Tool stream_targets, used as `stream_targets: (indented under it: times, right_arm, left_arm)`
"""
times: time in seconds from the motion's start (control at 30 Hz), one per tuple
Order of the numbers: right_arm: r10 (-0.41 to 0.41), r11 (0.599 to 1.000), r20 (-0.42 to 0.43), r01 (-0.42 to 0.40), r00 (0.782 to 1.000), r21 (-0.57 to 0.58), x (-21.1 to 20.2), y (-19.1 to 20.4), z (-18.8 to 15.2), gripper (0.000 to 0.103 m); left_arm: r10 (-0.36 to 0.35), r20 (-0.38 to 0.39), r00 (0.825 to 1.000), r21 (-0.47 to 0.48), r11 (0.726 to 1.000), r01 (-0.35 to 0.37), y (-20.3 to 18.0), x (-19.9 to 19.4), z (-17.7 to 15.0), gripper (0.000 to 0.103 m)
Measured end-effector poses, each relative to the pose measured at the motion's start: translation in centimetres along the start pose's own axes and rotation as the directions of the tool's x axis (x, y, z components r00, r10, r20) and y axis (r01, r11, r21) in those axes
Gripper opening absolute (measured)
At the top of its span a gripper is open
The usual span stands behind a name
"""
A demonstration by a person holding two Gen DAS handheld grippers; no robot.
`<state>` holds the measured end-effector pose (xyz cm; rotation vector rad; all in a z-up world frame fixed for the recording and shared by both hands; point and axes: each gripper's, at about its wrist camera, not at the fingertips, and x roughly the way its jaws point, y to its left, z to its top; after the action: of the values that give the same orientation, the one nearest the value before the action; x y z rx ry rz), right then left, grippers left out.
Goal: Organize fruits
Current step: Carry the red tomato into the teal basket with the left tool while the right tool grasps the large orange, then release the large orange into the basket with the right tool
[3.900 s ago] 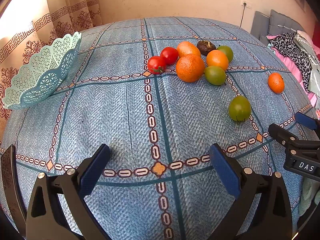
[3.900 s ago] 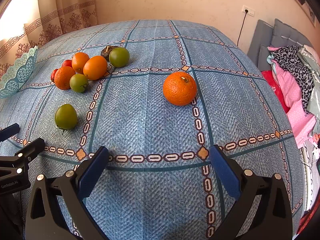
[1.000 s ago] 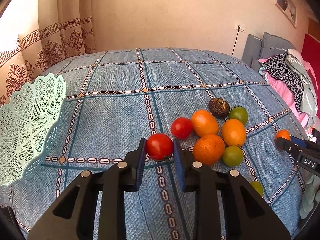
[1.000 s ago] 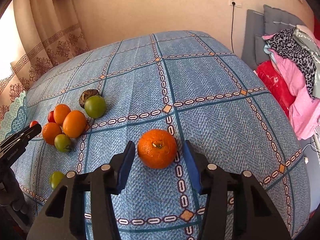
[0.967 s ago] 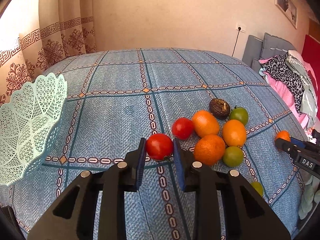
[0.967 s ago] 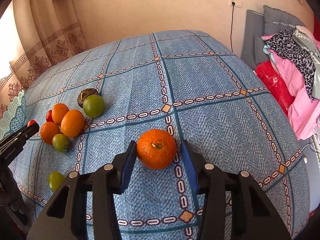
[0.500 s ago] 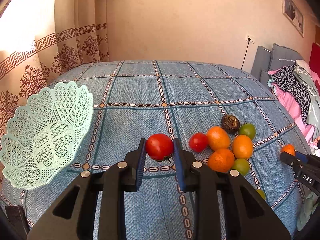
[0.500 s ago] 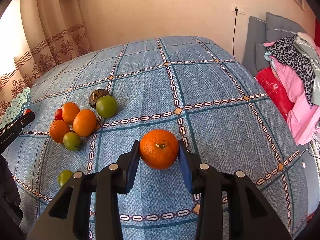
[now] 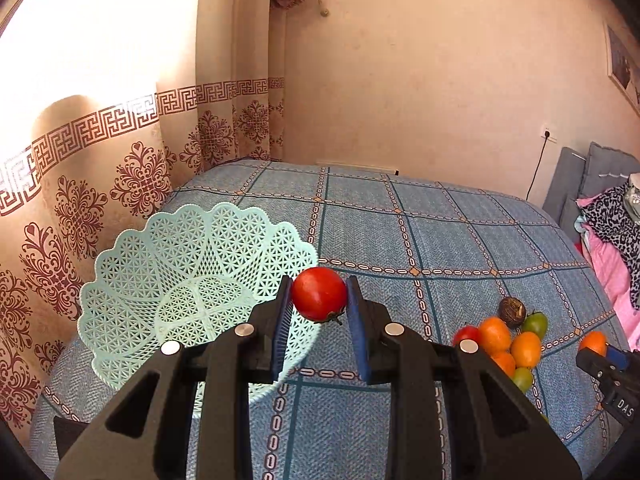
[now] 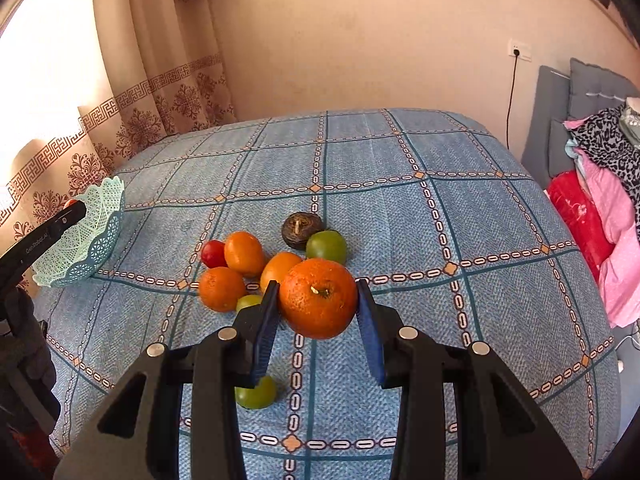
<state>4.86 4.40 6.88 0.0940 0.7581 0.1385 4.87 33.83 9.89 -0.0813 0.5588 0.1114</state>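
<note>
A round red tomato (image 9: 319, 293) was clamped by the left gripper (image 9: 319, 312) beside the mint lattice plastic basket (image 9: 168, 280); a dimpled orange (image 10: 318, 298) was pinched by the right gripper (image 10: 318, 312). An early release risked roll-off.

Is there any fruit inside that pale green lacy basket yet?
None shows: the basket has bare lattice wherever visible. The left gripper and its red tomato cover the near right rim, so that part cannot be checked.

Both wrist cams face fwd, sharing basket (image 9: 120, 280) & fruit pile (image 10: 248, 268).
</note>
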Motion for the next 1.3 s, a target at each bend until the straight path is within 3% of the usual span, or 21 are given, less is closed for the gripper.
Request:
stream_targets:
  times: [0.17,0.37,0.77,0.8,0.87,0.9,0.93,1.13,1.3]
  right_arm:
    - [0.065,0.997,0.022,-0.064,0.998,-0.043,-0.5,3.1,1.3,0.038]
    - [0.148,0.983,0.044,-0.142,0.988,-0.115,-0.9,7.8,2.6,0.038]
    - [0.276,0.940,-0.017,-0.273,0.961,-0.205,1.6,17.4,3.8,0.038]
    - [0.285,0.936,-0.025,-0.284,0.958,-0.209,1.8,18.1,4.0,0.038]
    - [0.301,0.929,-0.038,-0.302,0.953,-0.216,2.4,19.3,4.1,0.038]
    - [0.307,0.925,-0.044,-0.308,0.951,-0.220,2.7,19.9,4.2,0.038]
    - [0.310,0.923,-0.051,-0.313,0.949,-0.224,3.0,20.4,4.2,0.038]
    - [0.318,0.914,-0.082,-0.328,0.945,-0.237,4.3,22.4,4.0,0.038]
    - [0.320,0.911,-0.101,-0.335,0.942,-0.240,5.2,23.6,3.9,0.039]
  left_arm:
    - [0.044,0.009,0.999,-0.051,0.998,-0.043,3.0,-1.0,0.8,0.027]
    - [0.078,-0.012,0.997,-0.044,0.996,-0.078,5.8,-1.1,1.0,0.027]
    - [0.079,-0.056,0.995,-0.063,0.995,-0.082,9.5,-0.2,0.7,0.027]
    - [0.075,-0.062,0.995,-0.067,0.995,-0.079,9.6,-0.1,0.6,0.030]
    - [0.069,-0.073,0.995,-0.081,0.994,-0.075,9.9,0.1,0.6,0.048]
    - [0.067,-0.076,0.995,-0.089,0.993,-0.074,10.1,0.1,0.6,0.063]
    - [0.068,-0.072,0.995,-0.096,0.993,-0.075,10.2,0.0,0.6,0.068]
    - [0.173,-0.024,0.985,-0.086,0.981,-0.174,11.2,-1.2,1.0,0.075]
    - [0.189,-0.007,0.982,-0.123,0.974,-0.189,12.4,-1.9,1.3,0.081]
